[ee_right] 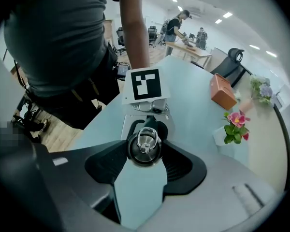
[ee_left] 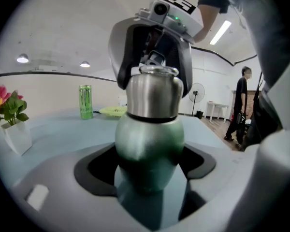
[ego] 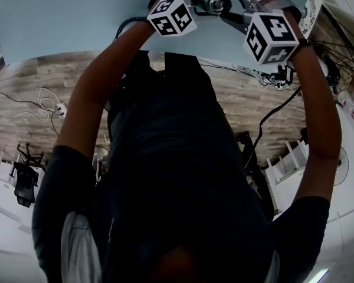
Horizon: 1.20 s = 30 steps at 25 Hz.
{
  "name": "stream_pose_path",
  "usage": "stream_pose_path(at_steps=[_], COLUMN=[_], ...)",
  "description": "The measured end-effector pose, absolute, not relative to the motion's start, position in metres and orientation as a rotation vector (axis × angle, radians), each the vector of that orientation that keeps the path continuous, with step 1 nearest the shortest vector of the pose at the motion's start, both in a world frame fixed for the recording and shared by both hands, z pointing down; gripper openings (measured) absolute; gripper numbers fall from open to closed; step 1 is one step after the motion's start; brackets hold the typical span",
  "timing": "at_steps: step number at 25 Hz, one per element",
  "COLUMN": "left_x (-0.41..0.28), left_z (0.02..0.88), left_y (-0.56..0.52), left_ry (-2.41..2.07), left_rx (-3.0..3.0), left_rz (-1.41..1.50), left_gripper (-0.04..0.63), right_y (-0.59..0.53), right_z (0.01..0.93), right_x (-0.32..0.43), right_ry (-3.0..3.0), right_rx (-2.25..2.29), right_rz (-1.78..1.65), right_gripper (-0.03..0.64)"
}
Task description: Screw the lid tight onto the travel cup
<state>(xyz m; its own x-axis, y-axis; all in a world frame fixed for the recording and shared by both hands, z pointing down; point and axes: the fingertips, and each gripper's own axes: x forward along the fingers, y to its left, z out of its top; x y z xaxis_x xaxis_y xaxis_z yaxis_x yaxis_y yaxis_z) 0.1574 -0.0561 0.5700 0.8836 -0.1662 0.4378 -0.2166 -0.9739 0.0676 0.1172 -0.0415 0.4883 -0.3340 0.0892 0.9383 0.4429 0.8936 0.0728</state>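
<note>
The travel cup [ee_left: 150,139] has a green body and a steel lid [ee_left: 153,93], and it stands upright over the light blue table [ego: 65,16]. My left gripper [ee_left: 150,166] is shut on the green body from the side, its black pads against both flanks. My right gripper [ee_left: 152,74] comes down from above and straddles the lid. In the right gripper view the lid [ee_right: 144,146], with its ring handle, sits between the right gripper's [ee_right: 144,153] pads, which press on both sides. In the head view both marker cubes [ego: 171,15] [ego: 270,37] are at the top edge, with the lid [ego: 215,5] between them.
On the table stand a green can [ee_left: 85,102], a yellow-green dish [ee_left: 113,111], a pink flower in a white pot [ee_right: 232,127] and an orange box [ee_right: 222,92]. A person [ee_left: 240,105] stands at the far right beside a fan [ee_left: 197,93]. Cables run over the floor.
</note>
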Motion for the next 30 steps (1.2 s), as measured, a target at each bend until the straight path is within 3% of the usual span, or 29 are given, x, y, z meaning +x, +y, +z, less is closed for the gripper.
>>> stream_pose_path(at_steps=[9,13,15,16,30], left_x=[0.160,0.160,0.159,0.158,0.157], left_z=[0.571,0.570,0.569,0.569,0.572], left_y=[-0.057,-0.058,-0.058,-0.058,-0.058], left_ry=[-0.290,-0.298,-0.307,-0.311,-0.257], left_rx=[2.938,2.937,2.935,2.933,2.948], left_rz=[0.666,0.669,0.673,0.675,0.720], left_gripper=[0.425,0.425,0.425,0.424,0.426], right_y=[-0.052,-0.056,-0.046,-0.035,-0.020], right_z=[0.489,0.489,0.499,0.510,0.516], right_x=[0.123,0.130,0.140,0.143,0.120], right_ry=[-2.071,-2.137,-2.091,-2.053,-2.089], right_rx=[0.167,0.639,0.838,0.869,0.985], right_rz=[-0.053,0.363,0.577,0.611,0.708], right_gripper=[0.227,0.219,0.167,-0.002,0.000])
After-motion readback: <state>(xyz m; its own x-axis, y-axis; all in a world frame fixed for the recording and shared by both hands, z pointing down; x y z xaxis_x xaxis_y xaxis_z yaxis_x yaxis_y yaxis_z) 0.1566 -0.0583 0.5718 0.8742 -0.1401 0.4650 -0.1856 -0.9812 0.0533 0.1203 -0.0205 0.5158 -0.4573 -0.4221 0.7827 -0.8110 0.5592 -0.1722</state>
